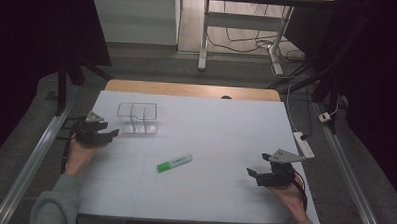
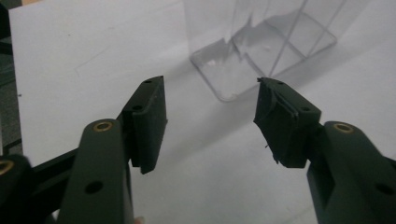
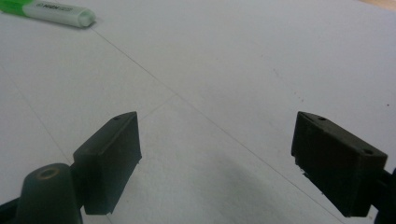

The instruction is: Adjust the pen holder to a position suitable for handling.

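Left gripper (image 1: 110, 134) sits just beside the clear container (image 1: 137, 118) – jaws spread w/ nothing between them, container's near corner (image 2: 261, 51) just ahead of the tips, slightly toward the right-hand jaw. Right gripper (image 1: 257, 164) – jaws spread wide over bare white table sheet (image 3: 233, 70), nothing pinched. Green highlighter (image 1: 174, 162) lies well ahead of the right jaws, off past the left-hand one (image 3: 49, 11), btw the two grippers.
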The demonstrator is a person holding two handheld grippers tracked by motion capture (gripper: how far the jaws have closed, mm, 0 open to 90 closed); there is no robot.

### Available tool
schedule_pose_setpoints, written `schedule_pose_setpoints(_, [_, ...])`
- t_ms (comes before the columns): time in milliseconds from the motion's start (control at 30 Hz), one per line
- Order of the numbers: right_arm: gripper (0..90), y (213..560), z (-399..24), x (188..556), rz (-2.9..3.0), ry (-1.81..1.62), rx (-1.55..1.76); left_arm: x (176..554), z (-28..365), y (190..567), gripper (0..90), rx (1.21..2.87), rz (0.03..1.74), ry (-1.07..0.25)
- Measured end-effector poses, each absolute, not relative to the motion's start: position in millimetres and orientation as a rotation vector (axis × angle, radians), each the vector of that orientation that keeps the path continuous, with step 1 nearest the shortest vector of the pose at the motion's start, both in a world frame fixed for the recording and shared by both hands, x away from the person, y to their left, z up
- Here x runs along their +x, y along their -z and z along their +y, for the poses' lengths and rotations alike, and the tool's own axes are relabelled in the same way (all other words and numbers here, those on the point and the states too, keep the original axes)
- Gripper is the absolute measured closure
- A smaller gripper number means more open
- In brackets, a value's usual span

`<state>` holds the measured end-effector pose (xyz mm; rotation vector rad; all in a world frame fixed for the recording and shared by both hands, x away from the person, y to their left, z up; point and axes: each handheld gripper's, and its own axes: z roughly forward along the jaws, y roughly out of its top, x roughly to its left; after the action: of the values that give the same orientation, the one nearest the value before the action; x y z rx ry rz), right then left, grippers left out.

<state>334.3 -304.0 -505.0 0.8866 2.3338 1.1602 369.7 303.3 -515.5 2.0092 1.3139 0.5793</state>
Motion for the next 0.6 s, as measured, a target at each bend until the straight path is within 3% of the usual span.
schedule_pose_setpoints(300, [15.5, 505, -304, 335, 2.34, -1.151, 0.887, 383, 307, 520, 58.1, 1.998, 1.336, -0.586])
schedule_pose_setpoints(600, [15.8, 506, -303, 335, 2.345, -1.138, 0.887, 394, 308, 526, 88.4, 2.012, 1.321, -0.547])
